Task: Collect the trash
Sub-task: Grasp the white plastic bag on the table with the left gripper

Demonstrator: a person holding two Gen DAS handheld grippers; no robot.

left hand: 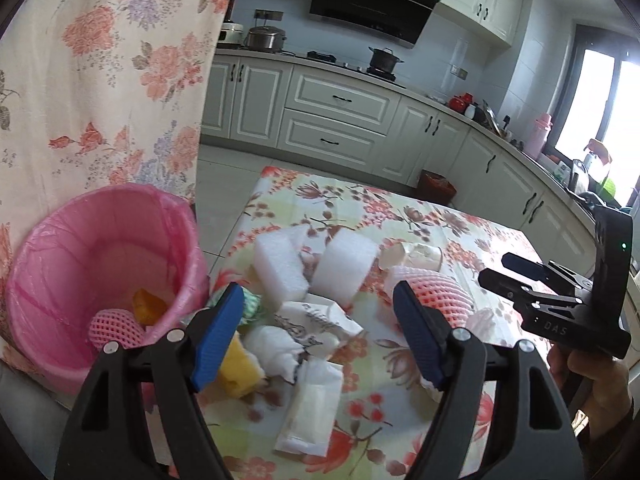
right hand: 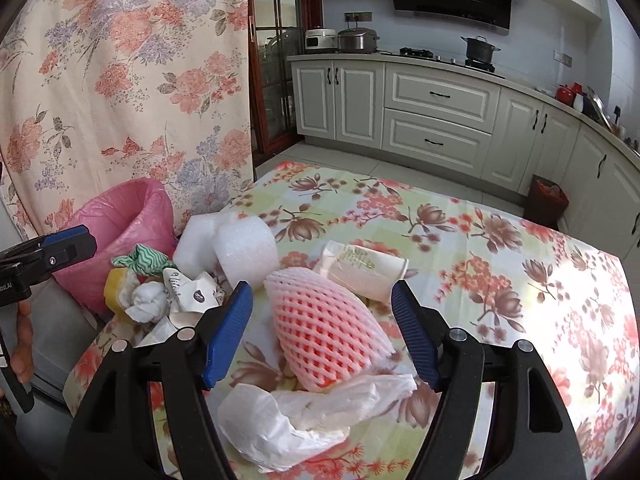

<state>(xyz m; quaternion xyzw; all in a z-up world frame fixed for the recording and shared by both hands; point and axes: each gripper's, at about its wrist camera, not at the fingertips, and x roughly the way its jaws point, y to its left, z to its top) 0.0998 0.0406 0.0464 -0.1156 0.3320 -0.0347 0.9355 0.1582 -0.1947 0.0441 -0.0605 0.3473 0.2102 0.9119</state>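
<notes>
A heap of trash lies on the floral tablecloth (left hand: pixel 400 216): white foam blocks (left hand: pixel 280 264), crumpled tissue (left hand: pixel 276 344), a flat white wrapper (left hand: pixel 312 408), a yellow sponge piece (left hand: pixel 236 368). My left gripper (left hand: pixel 320 336) hovers open over the tissue, nothing between its blue pads (left hand: pixel 216 340). My right gripper (right hand: pixel 322 332) stands open around a pink foam fruit net (right hand: pixel 324 332), pads apart from it; a crumpled white bag (right hand: pixel 300 416) lies just below. The pink-lined bin (left hand: pixel 100 272) stands left of the table, holding a pink net (left hand: pixel 114 326) and an orange scrap (left hand: pixel 148 308).
A floral curtain (left hand: pixel 100 80) hangs behind the bin. A crushed paper cup (right hand: pixel 364 268) lies behind the net. Kitchen cabinets (left hand: pixel 340 108) and a counter run along the far wall, with a dark waste basket (right hand: pixel 546 200) on the floor. A hand (left hand: pixel 596 392) holds the right gripper.
</notes>
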